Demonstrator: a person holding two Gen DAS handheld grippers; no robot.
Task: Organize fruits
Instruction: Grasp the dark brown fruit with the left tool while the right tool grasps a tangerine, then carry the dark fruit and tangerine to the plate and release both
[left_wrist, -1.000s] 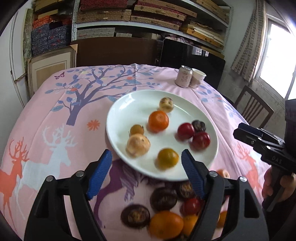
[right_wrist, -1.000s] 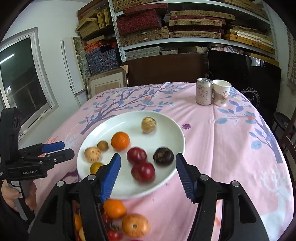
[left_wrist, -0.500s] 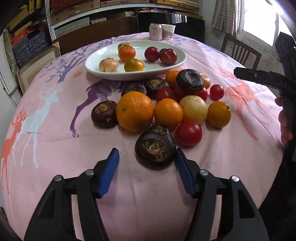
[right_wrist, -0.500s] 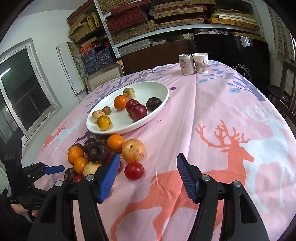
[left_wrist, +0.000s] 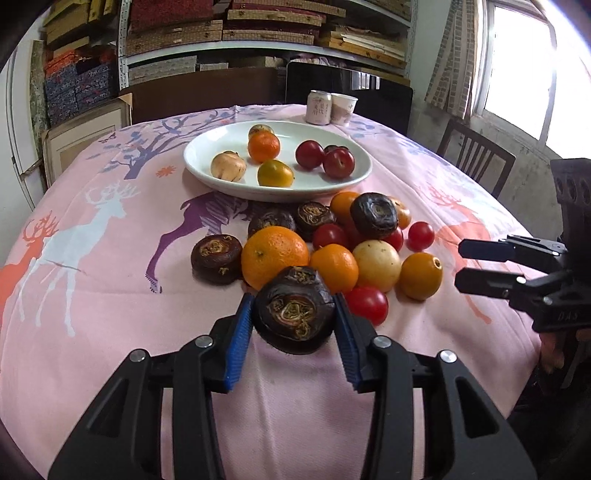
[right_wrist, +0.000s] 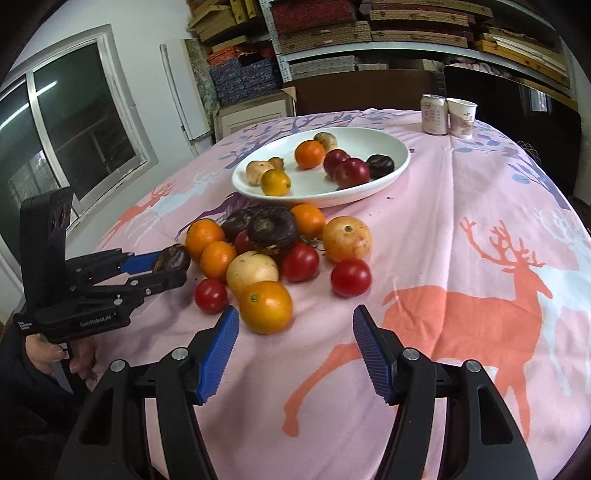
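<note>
Left tongs (left_wrist: 293, 325) at the near edge of the fruit pile, jaws closing around a dark wrinkled fruit (left_wrist: 294, 309), blue pads (left_wrist: 238, 334) touching or almost touching each side of it; fruit resting on the pink deer-print cloth (left_wrist: 92, 266) covering the counter. Just behind that fruit, a big orange (left_wrist: 274, 255); to its left, another dark wrinkled fruit (left_wrist: 217, 258). To the right of the orange, a smaller orange (left_wrist: 334, 266), a pale yellow round fruit (left_wrist: 376, 264) and a yellow-orange fruit (left_wrist: 421, 275), all bunched and touching; a red tomato (left_wrist: 367, 304) just in front of them. Farther back in the pile, more dark fruits, small red ones and oranges, heaped against the near rim of a white plate (left_wrist: 207, 147). On the plate, lying apart from one another: a pale knobbly fruit, an orange, a yellow-green fruit, and two red fruits side by side with a dark one behind. Beyond the plate, near the far edge of the counter, a can (left_wrist: 319, 107) and a paper cup (left_wrist: 343, 109) standing upright, touching. Right tongs (right_wrist: 295, 349) to the right of the pile, about half open, holding nothing, bare cloth between the pads, a yellow-orange fruit just ahead of the left pad. Shelves of stacked boxes (right_wrist: 332, 33) behind.
</note>
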